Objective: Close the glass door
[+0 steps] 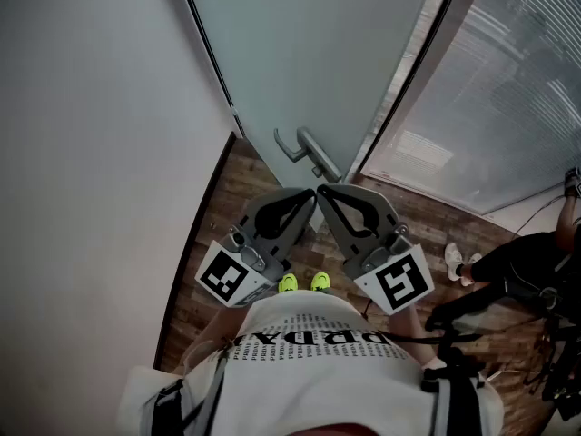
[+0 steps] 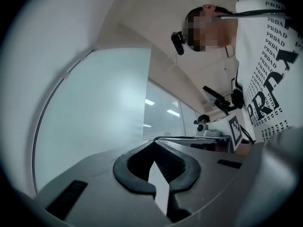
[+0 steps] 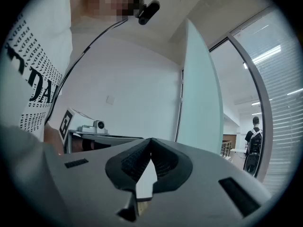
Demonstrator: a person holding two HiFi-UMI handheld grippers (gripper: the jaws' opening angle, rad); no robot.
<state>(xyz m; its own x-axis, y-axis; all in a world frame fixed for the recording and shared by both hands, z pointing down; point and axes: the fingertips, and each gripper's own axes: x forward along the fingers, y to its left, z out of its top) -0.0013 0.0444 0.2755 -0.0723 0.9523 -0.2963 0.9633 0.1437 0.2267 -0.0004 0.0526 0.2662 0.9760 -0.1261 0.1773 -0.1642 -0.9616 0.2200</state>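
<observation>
The frosted glass door (image 1: 318, 53) stands ajar straight ahead, its metal lever handle (image 1: 304, 148) at the near edge. Both grippers are held side by side just short of the handle, touching nothing. My left gripper (image 1: 310, 193) is shut and empty, tips pointing at the door. My right gripper (image 1: 320, 191) is also shut and empty, tips almost meeting the left's. In the left gripper view the door panel (image 2: 94, 117) fills the left beyond the shut left gripper (image 2: 154, 142). The right gripper view shows the door's edge (image 3: 201, 103) past the shut right gripper (image 3: 150, 140).
A white wall (image 1: 91, 153) runs along the left. Right of the door is a glass partition with blinds (image 1: 508, 89) in a dark frame. A seated person's legs and white shoes (image 1: 457, 262) and cables lie on the wood floor at right. Another person (image 3: 254, 141) stands far beyond the doorway.
</observation>
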